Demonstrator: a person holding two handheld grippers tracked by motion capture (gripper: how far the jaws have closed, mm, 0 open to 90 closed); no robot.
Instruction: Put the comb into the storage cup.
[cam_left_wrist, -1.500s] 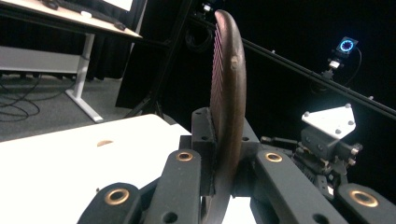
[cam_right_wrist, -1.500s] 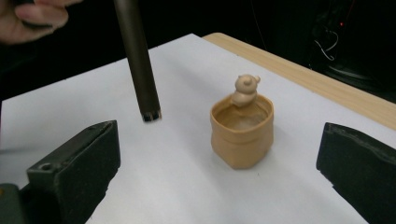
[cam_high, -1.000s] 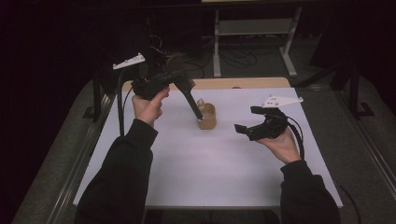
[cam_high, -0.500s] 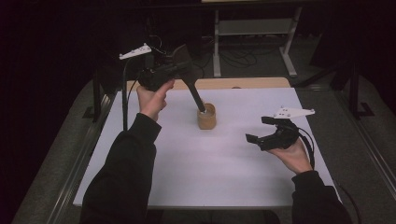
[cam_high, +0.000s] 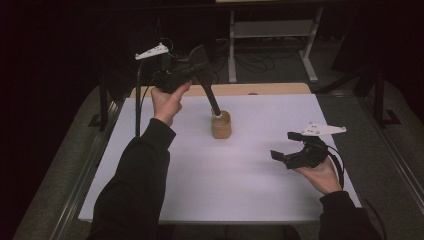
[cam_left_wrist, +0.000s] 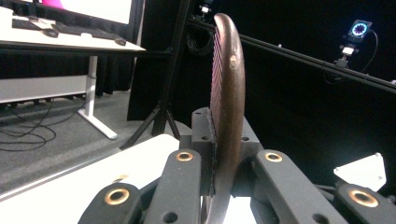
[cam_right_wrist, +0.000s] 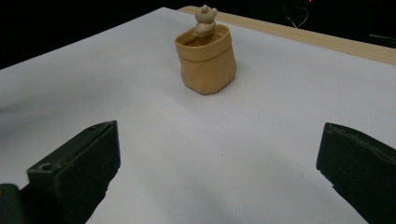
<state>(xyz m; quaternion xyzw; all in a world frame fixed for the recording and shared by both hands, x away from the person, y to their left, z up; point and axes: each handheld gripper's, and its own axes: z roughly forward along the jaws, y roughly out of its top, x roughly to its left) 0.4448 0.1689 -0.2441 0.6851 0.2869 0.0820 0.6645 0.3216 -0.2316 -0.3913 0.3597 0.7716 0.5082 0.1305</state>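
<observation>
My left gripper (cam_high: 192, 67) is raised over the far left of the table, shut on the head of a dark brown brush-like tool (cam_high: 207, 90). Its long handle slants down towards a tan sack-shaped pot (cam_high: 221, 126); the tip ends over the pot's mouth, and I cannot tell whether it touches. In the left gripper view the tool's curved ribbed edge (cam_left_wrist: 227, 88) stands upright between the jaws of the left gripper (cam_left_wrist: 222, 144). The pot (cam_right_wrist: 205, 60) has a small bear figure (cam_right_wrist: 204, 18) at its rim. My right gripper (cam_high: 286, 145) is open and low at the near right, aimed at the pot; the right gripper (cam_right_wrist: 215, 158) holds nothing.
A white sheet (cam_high: 240, 190) covers the table, with a wooden strip (cam_high: 270, 89) along its far edge. Beyond the table stand a white desk frame (cam_high: 270, 35) and dark stands. A desk with a screen (cam_left_wrist: 70, 28) is seen off to the side.
My left hand carried the tool up and to the right, bringing the handle's tip over the pot. My right gripper sank and drew back towards the near right edge, still open.
</observation>
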